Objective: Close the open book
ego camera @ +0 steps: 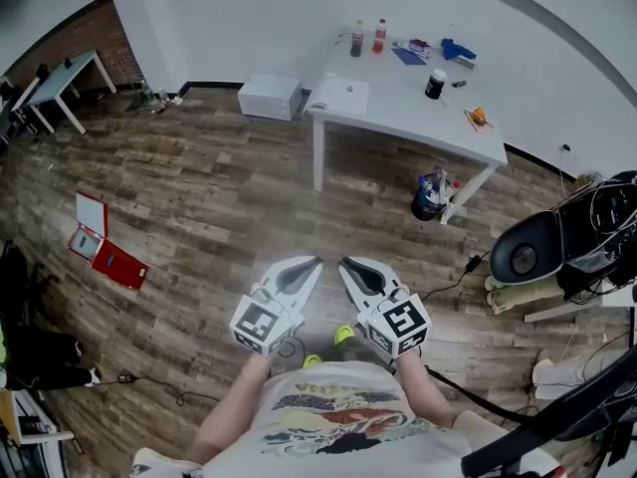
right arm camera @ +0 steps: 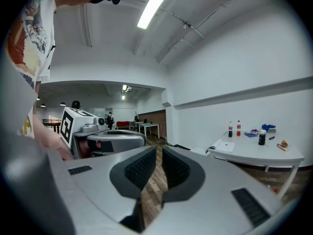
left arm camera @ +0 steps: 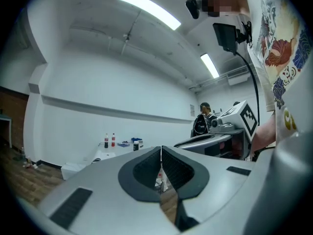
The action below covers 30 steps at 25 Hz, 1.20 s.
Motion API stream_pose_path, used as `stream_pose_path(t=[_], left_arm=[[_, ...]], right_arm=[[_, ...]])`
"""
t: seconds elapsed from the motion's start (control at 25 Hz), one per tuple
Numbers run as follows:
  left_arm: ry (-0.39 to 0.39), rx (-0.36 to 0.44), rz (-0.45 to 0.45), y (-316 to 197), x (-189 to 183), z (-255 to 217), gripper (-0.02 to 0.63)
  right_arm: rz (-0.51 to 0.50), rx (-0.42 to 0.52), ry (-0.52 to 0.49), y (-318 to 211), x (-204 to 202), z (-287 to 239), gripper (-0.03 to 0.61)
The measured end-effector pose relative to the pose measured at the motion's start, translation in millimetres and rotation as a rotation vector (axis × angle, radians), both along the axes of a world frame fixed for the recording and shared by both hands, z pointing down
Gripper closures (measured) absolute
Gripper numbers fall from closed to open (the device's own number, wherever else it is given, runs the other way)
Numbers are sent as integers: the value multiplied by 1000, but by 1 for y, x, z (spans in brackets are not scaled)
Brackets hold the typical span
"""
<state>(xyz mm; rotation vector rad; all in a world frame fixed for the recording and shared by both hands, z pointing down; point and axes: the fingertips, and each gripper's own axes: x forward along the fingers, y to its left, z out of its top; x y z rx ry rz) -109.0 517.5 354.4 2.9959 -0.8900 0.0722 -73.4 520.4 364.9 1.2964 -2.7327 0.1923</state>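
Both are empty: the left gripper (ego camera: 316,262) is pressed together, the right gripper (ego camera: 344,263) stands a thin slit apart. The open book (ego camera: 338,95) lies on the white bench (ego camera: 418,118) at twelve o'clock, well apart from both. The right gripper looks marginally nearer.

A white table (ego camera: 398,106) stands on the wood-plank floor (ego camera: 219,187). On its top lie an open book (ego camera: 338,94) at the left end, two bottles (ego camera: 356,40) along the far edge, a dark jar (ego camera: 435,85) and small blue items (ego camera: 456,50). Directly on the floor lie a red case (ego camera: 105,245) and a white box (ego camera: 270,97) beside the table.
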Motion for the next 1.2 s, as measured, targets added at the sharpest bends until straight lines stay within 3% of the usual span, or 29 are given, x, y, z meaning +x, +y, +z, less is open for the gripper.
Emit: stream_pose_path(t=[1.2], left_arm=[[-25,-78,-156,-159,99,41,598]], right_arm=[[-152,-57,-9,-171,115,30,543]])
